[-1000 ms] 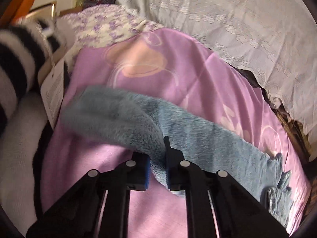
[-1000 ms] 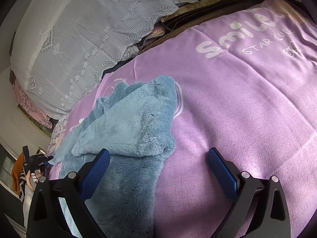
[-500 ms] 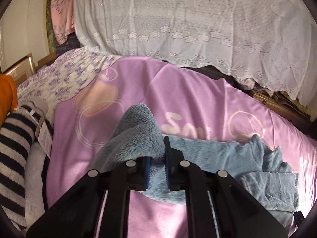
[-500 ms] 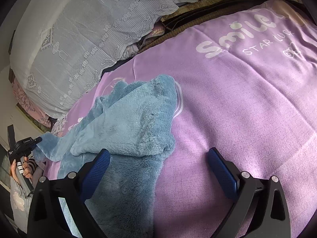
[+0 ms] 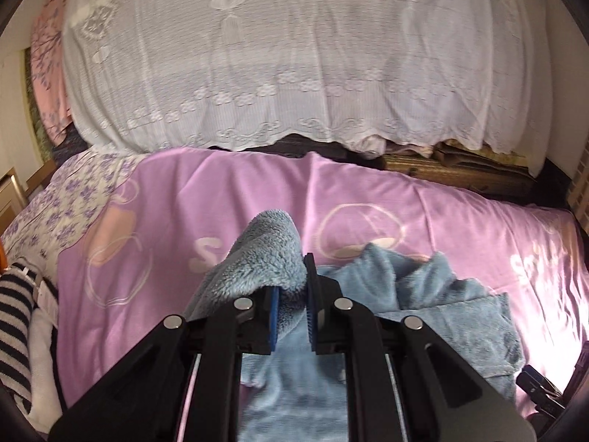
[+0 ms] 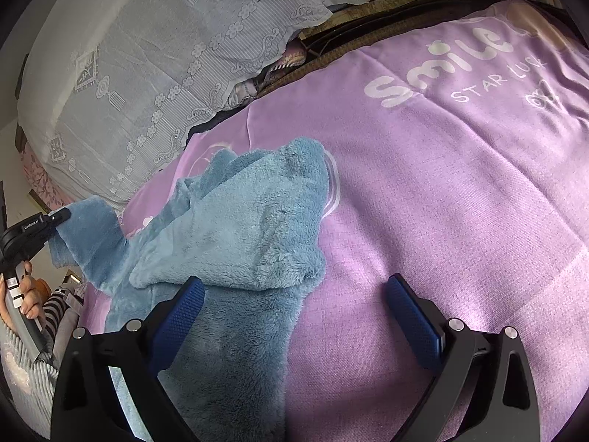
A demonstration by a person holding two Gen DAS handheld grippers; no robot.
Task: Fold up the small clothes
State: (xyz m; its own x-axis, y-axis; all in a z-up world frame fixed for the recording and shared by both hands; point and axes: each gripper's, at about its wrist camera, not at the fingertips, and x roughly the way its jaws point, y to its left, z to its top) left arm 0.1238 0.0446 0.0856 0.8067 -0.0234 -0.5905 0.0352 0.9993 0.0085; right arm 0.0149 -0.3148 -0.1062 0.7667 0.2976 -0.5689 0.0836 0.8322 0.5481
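A fluffy blue garment (image 5: 416,294) lies partly folded on the purple sheet (image 5: 191,199). My left gripper (image 5: 291,298) is shut on one end of it (image 5: 272,254) and holds that end lifted above the sheet. In the right wrist view the garment (image 6: 243,228) spreads from the middle to the lower left, and the left gripper (image 6: 55,219) shows at the far left holding its raised end. My right gripper (image 6: 294,309) is open and empty, its left finger (image 6: 180,309) over the garment's near part, its right finger over bare sheet.
A white lace cover (image 5: 294,55) drapes over a pile at the back. A floral cloth (image 5: 62,199) and black-and-white striped clothes (image 5: 14,316) lie at the left. The purple sheet (image 6: 460,169) with "Smile" lettering stretches right.
My left gripper has lifted the garment's end off the sheet and carried it right, toward the folded part. My right gripper has stayed still and open.
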